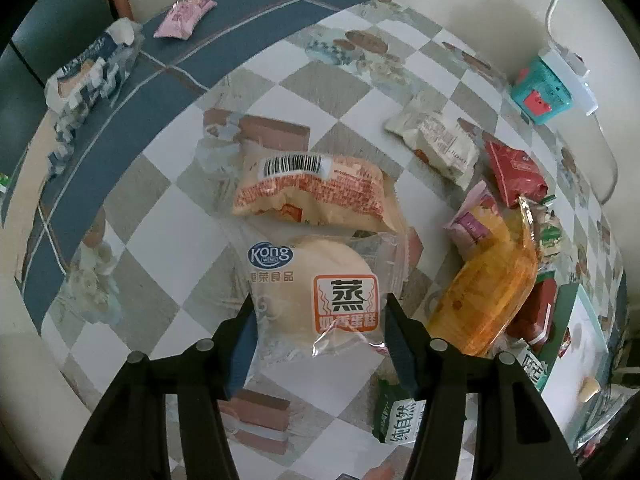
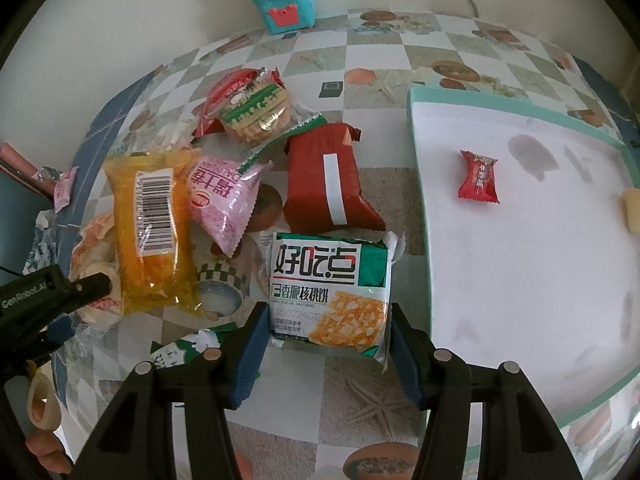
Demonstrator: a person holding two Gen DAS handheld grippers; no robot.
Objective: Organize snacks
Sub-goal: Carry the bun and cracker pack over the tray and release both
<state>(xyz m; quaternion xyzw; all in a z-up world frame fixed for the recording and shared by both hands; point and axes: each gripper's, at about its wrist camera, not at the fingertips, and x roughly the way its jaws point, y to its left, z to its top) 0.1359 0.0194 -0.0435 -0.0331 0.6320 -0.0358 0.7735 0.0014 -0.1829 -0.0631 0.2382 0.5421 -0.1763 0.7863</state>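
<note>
Our left hand-held gripper (image 1: 320,320) has its two blue pads pressed on the sides of a clear-wrapped steamed cake (image 1: 320,300), with an orange-printed cake pack (image 1: 316,196) just beyond it at twelve o'clock. Our right hand-held gripper (image 2: 328,332) is closed on the lower corners of a green-and-white walnut biscuit pack (image 2: 332,292). The white tray with a teal rim (image 2: 416,120) lies on the counter (image 2: 360,408) at two o'clock from that pack and carries a red candy (image 2: 478,177).

We judge both grips shallow. The wrappers are slick film with air inside, so either pack could slide out or swing when we carry it, and the soft cake could crush if we squeeze harder. The biscuit pack's top edge touches the red pouch (image 2: 328,184) at twelve o'clock and lies close to the pink packet (image 2: 224,204) at ten o'clock, so a sideways drag could scatter the pile. The yellow pack (image 2: 148,232) sits near our left hand-held gripper, where the two tools could bump.
</note>
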